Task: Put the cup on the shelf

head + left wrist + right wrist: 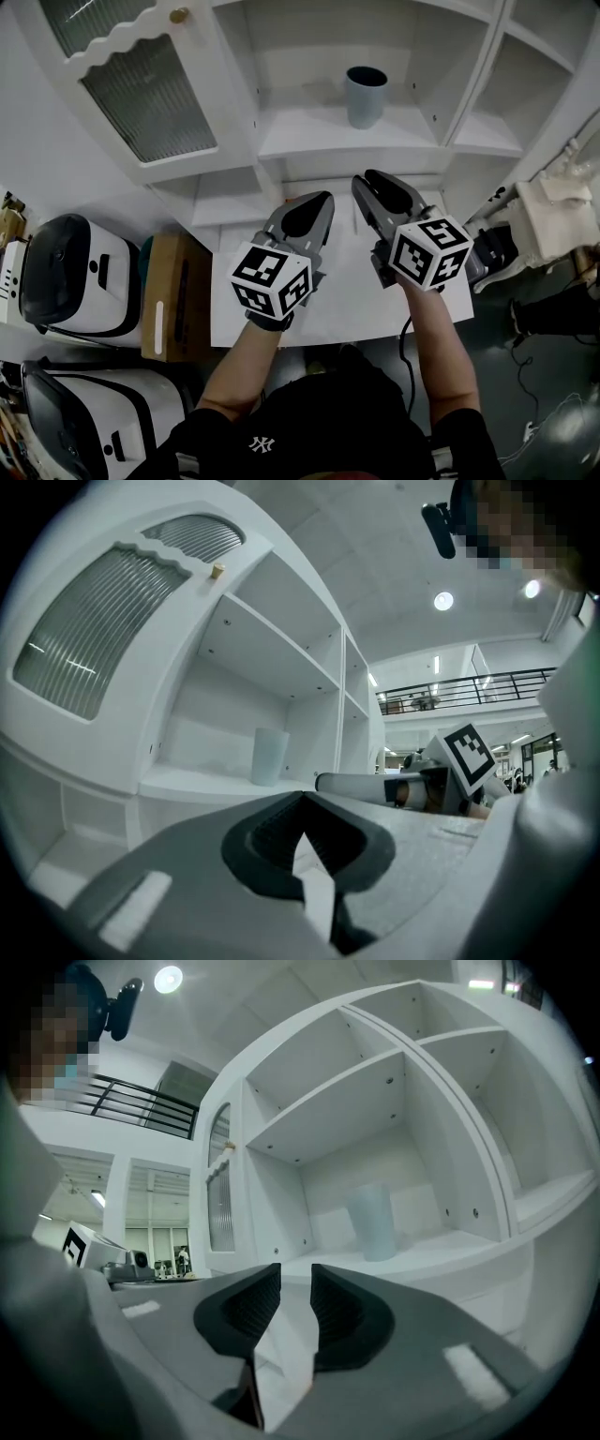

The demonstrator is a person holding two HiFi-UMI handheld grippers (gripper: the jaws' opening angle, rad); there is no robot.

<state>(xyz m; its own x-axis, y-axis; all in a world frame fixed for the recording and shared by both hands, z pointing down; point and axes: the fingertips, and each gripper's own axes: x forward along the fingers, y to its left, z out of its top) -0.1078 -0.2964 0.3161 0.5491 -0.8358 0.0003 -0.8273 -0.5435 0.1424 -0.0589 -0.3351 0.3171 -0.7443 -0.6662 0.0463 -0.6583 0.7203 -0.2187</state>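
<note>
- The cabinet has its upper shelves and its ribbed-glass door cut off by the head view's top edge.
- The upper white case is cut by the left edge, and the lower white case by the bottom.
- The counter lies largely under the left gripper, the right gripper and both forearms.
- Beyond the railing, things are too small to tell.

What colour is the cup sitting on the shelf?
Greyish blue, with a dark inside. The cup shows best in the head view.
</note>
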